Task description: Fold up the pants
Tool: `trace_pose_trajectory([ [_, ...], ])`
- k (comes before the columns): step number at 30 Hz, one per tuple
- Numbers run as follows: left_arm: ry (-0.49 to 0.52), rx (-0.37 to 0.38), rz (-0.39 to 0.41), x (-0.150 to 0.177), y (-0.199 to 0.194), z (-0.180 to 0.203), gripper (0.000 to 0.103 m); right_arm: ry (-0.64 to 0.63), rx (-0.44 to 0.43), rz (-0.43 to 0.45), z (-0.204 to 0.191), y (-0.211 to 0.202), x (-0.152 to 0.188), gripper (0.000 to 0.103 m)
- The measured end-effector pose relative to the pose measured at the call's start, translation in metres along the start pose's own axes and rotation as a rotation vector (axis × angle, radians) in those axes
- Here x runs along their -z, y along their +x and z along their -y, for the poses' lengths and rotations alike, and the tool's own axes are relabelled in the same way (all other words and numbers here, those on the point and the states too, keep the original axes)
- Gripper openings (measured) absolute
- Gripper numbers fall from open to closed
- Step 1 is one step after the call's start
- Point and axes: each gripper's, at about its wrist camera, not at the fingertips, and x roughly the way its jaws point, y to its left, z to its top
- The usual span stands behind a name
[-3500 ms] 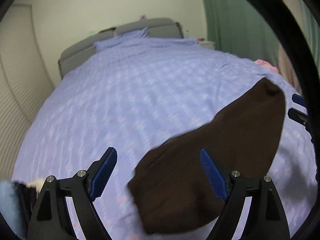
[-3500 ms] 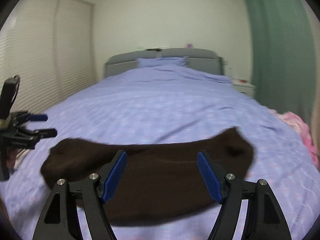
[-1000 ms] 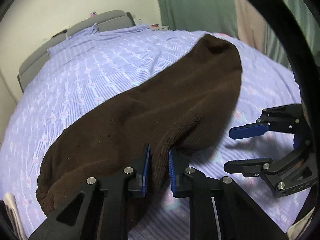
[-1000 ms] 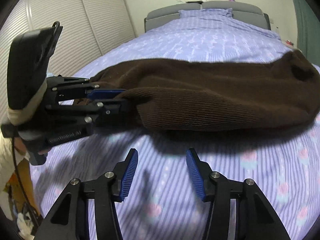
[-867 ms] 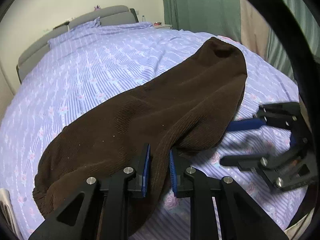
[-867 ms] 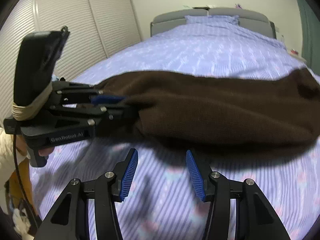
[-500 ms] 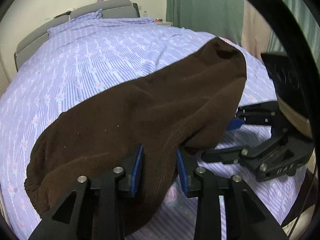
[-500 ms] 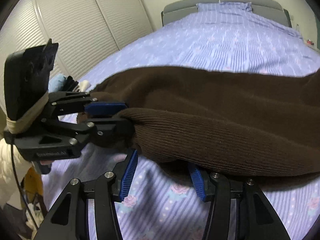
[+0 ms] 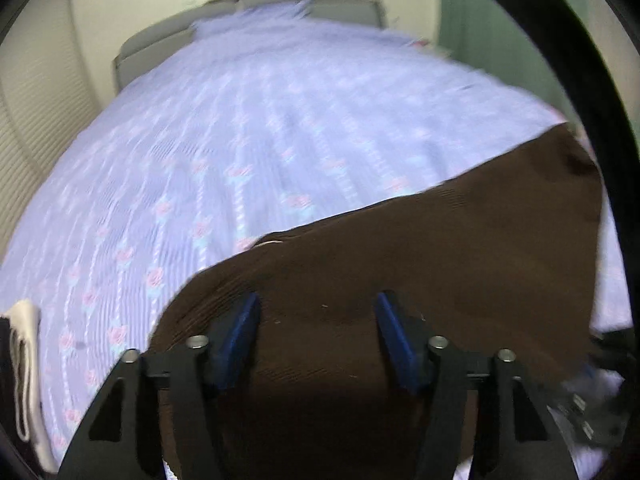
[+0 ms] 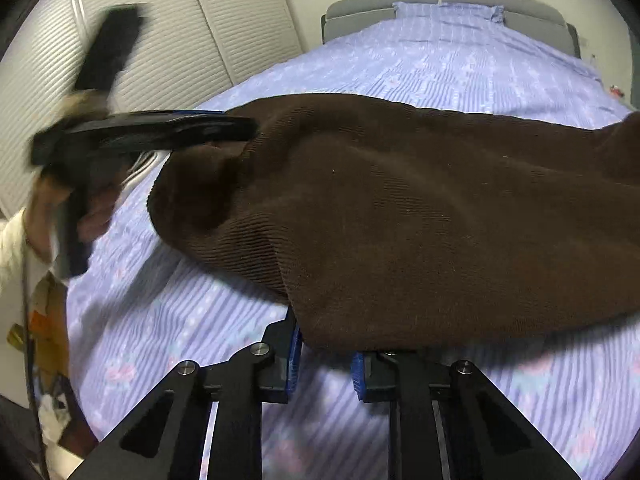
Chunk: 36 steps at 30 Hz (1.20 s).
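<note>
Pants [image 10: 420, 216], brown and ribbed, lie across the near part of the bed [image 10: 460, 60], over its lilac flowered cover. My right gripper [image 10: 324, 354] has just closed: its blue pads pinch the near edge of the pants, and the cloth drapes over them. My left gripper [image 9: 316, 340] has just been opening; its pads now stand apart at a middle width, with the brown cloth lying between them and below, but not pressed by them. In the right wrist view this left gripper is blurred, at the left end of the pants, and a hand [image 10: 64, 216] with a pale sleeve holds it. Grey headboard [image 10: 440, 4] stands at the far end.
</note>
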Motion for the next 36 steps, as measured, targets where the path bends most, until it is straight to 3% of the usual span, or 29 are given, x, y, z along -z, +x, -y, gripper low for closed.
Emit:
trace_pose_trajectory([
  [2,0.015,-0.069,-0.039,-0.002,0.016,0.007,0.057,0.011,0.009,-0.006,-0.003,0.0,0.001,0.021],
  [8,0.012,-0.093,-0.075,-0.008,0.027,0.013,0.061,0.072,0.003,-0.036,0.002,0.004,0.008,0.02],
  [11,0.013,-0.117,-0.039,-0.007,0.008,0.017,0.064,0.11,0.009,-0.019,0.0,0.002,0.007,0.023],
  [13,0.02,-0.141,0.033,-0.001,-0.014,0.021,0.07,0.124,0.034,0.003,0.003,-0.012,0.011,0.039],
  [15,0.053,-0.12,0.11,0.007,-0.043,0.031,0.077,0.108,0.08,0.053,0.0,-0.03,0.017,0.052],
  [17,0.083,-0.102,0.145,0.014,-0.06,0.043,0.077,0.105,0.123,0.121,0.004,-0.05,0.015,0.056],
  [19,0.11,-0.07,0.183,0.022,-0.077,0.055,0.077,0.133,0.173,0.185,0.016,-0.075,0.015,0.071],
  [23,0.122,0.024,0.24,0.03,-0.095,0.087,0.077,0.207,0.333,0.362,0.052,-0.128,0.01,0.088],
  [26,0.138,0.06,0.287,0.026,-0.099,0.111,0.077,0.272,0.406,0.436,0.082,-0.151,0.005,0.09],
  [30,0.168,0.102,0.336,0.007,-0.096,0.135,0.077,0.327,0.435,0.463,0.127,-0.162,-0.007,0.093],
  [36,0.227,0.234,0.362,-0.063,-0.072,0.184,0.074,0.442,0.453,0.47,0.177,-0.152,-0.008,0.093],
])
